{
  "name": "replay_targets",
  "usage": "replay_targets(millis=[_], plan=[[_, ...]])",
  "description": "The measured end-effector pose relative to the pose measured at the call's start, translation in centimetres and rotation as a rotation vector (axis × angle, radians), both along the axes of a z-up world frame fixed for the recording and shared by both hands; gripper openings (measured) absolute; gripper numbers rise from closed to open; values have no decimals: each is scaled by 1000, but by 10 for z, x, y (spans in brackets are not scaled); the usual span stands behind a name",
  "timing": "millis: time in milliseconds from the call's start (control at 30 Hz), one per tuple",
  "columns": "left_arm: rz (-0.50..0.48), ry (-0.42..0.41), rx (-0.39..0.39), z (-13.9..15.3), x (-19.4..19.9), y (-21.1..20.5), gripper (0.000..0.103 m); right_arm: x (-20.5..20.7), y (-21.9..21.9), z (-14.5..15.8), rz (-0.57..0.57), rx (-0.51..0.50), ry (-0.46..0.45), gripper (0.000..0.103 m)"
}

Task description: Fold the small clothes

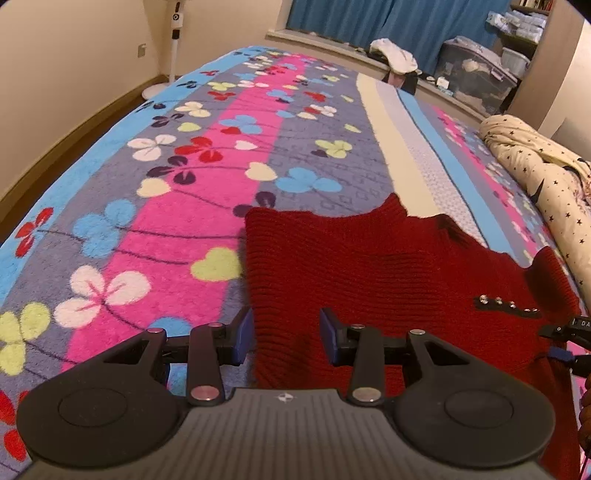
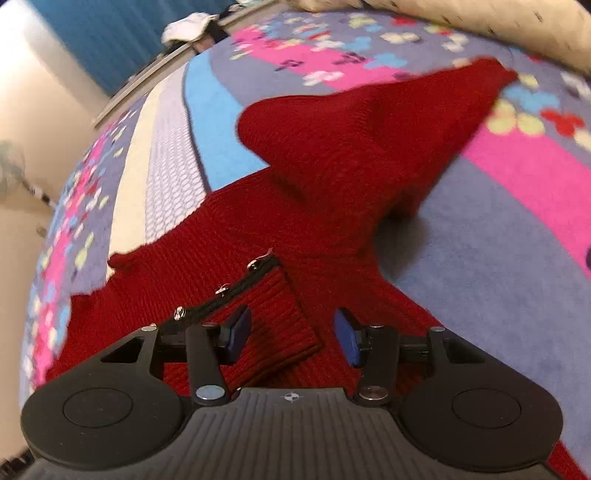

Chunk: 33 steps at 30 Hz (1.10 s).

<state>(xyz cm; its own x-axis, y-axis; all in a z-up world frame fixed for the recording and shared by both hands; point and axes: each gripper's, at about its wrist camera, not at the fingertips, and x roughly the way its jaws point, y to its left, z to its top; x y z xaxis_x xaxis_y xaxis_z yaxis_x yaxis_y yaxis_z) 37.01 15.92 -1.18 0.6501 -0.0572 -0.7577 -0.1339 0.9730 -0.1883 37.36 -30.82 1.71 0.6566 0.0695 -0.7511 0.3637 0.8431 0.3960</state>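
A small dark red knitted sweater (image 1: 373, 266) lies on a flowered bedspread (image 1: 155, 192). My left gripper (image 1: 286, 338) is open, its blue pads straddling the sweater's near left edge, nothing held. In the right wrist view the sweater (image 2: 332, 155) shows one sleeve stretching up to the right and a ribbed collar with a black strip of metal snaps (image 2: 221, 291). My right gripper (image 2: 293, 338) is open just above the collar flap, holding nothing. Part of the right gripper (image 1: 570, 332) shows at the right edge of the left wrist view.
A cream quilt with black stars (image 1: 543, 177) is bunched along the bed's right side. A standing fan (image 1: 173, 44) is by the wall. Blue curtains (image 1: 369, 18), storage boxes (image 1: 476, 74) and a white cloth (image 1: 395, 55) lie beyond the bed.
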Motion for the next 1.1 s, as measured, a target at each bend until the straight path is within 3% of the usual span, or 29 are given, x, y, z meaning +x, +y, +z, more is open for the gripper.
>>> replay_targets(millis=[33, 100, 167, 233, 267, 400, 433, 533, 600, 633, 667, 767, 933, 1000, 1100], plan=[[4, 4, 0, -1, 1, 0, 44, 1, 4, 0, 24, -26, -6, 22], [6, -2, -2, -1, 1, 0, 44, -1, 8, 5, 40, -72, -39, 9], [-9, -30, -6, 3, -2, -3, 44, -5, 3, 20, 37, -66, -135, 3], [-45, -61, -10, 8, -4, -9, 44, -10, -3, 35, 2, -96, -236, 3], [-72, -70, -10, 9, -6, -14, 44, -11, -8, 36, -27, -124, -234, 3], [-166, -20, 5, -1, -4, -30, 43, 11, -26, 1, -31, -54, -26, 6], [-186, 22, 40, -8, -2, -36, 43, 12, -25, 2, -20, -68, -19, 7], [-210, 64, 156, -18, -2, -45, 30, 7, -25, 17, -24, -43, -53, 19], [-215, 27, 164, -11, -7, -49, 30, -1, -27, 28, -29, -10, -89, 36], [-230, -7, 144, -6, -10, -52, 30, -5, -30, 33, -27, -4, -113, 37], [-253, -30, 130, -5, -12, -54, 32, -8, -31, 36, -29, -12, -127, 38], [-288, 75, 220, -30, -7, -64, 33, -12, -50, 44, -62, 5, -162, 38], [-291, -25, 166, -8, -13, -64, 35, -15, -95, 53, -156, 47, -207, 38], [-282, 74, 219, -24, -8, -66, 35, -14, -114, 56, -182, 43, -224, 38], [-294, 59, 237, -20, -10, -73, 36, -17, -144, 52, -249, 56, -238, 38]])
